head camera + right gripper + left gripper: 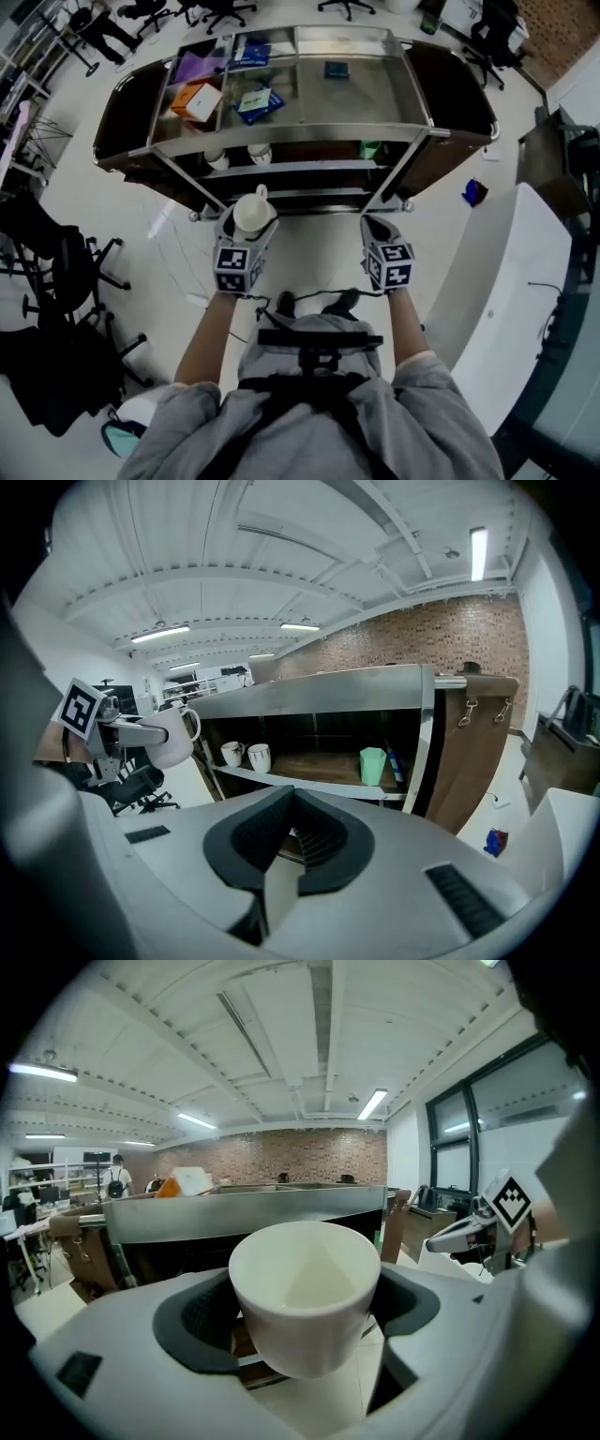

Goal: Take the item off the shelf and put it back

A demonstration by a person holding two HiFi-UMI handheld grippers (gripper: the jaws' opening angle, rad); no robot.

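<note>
A white mug sits upright between the jaws of my left gripper, which is shut on it in front of the metal shelf cart. In the left gripper view the mug fills the gap of the left gripper, its mouth open and empty. My right gripper hangs beside it at the same height, jaws shut on nothing. In the right gripper view, the held mug is at the left. Two more white mugs and a green cup stand on the middle shelf.
The cart's top tray holds an orange box, a purple bag and blue packets. Office chairs stand at the left. A white counter runs along the right, and a small blue thing lies on the floor.
</note>
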